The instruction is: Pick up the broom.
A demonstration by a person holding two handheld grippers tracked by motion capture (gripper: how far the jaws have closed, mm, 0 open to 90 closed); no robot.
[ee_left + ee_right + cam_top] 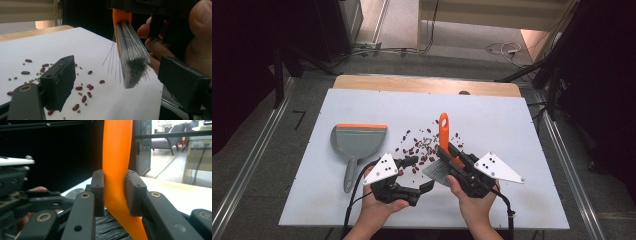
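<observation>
The right gripper point(451, 156) clamps the orange handle of a small brush point(443, 134); in the right gripper view its two pads press the handle from both sides, and the grey bristles point(132, 58) hang below its jaws, just above the white table point(512, 125). The left gripper point(418, 172) holds nothing, its jaws standing apart beside the bristles. Red beans point(414, 149) lie scattered ahead of both grippers, close to the brush head. A grey dustpan point(356, 141) rests out beyond the left gripper, on its outer side, apart from the beans.
</observation>
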